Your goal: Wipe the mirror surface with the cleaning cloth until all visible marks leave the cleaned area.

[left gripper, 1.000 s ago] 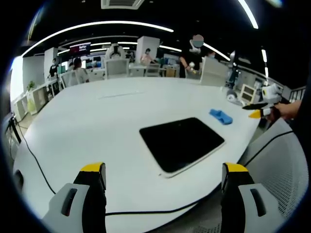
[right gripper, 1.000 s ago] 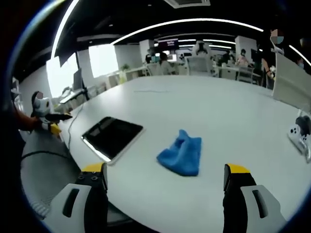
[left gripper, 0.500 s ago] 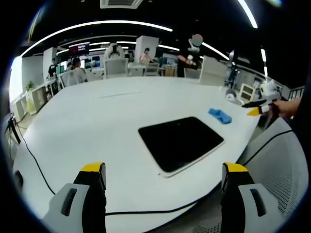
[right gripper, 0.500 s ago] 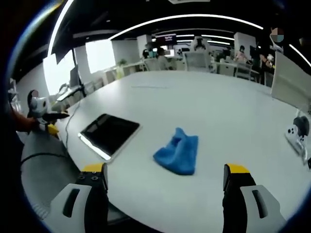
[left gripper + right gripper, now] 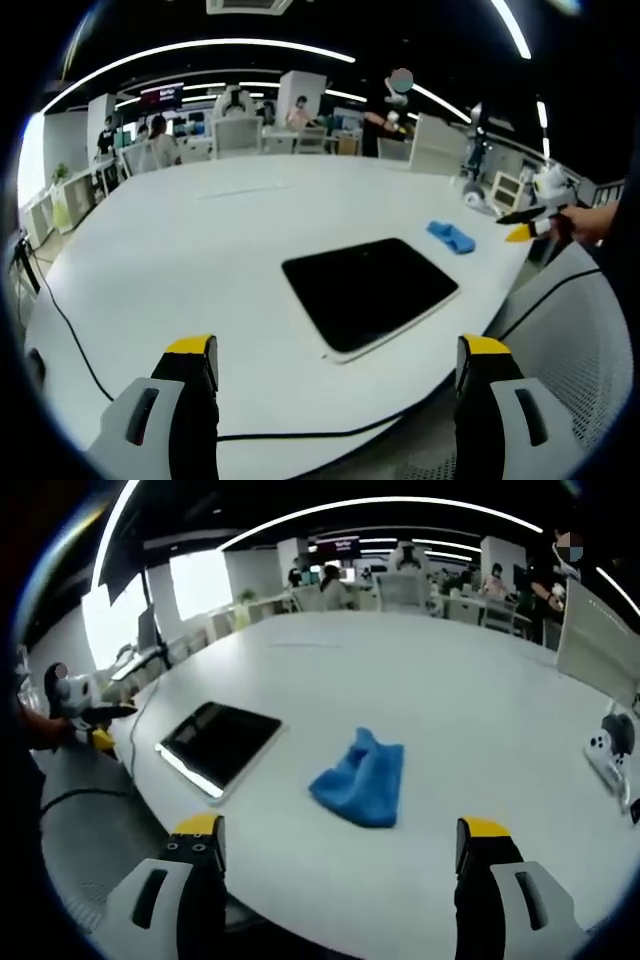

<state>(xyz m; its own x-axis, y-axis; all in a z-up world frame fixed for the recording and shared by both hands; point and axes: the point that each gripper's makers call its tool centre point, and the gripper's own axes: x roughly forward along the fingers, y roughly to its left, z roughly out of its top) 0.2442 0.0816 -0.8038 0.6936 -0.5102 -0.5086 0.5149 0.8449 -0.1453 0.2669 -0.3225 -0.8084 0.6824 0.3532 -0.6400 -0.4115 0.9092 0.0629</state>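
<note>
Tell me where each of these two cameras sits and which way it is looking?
Left gripper view: rides on the left tongs, facing forward over the white table at the dark mirror; its own open jaws rise from the bottom, and the right tongs and a hand show at the right.
Right gripper view: rides on the right tongs, facing the blue cloth; its own open jaws rise below, and the left tongs show at the left.
Shared: table, mirror and cloth, seen from opposite sides.
</note>
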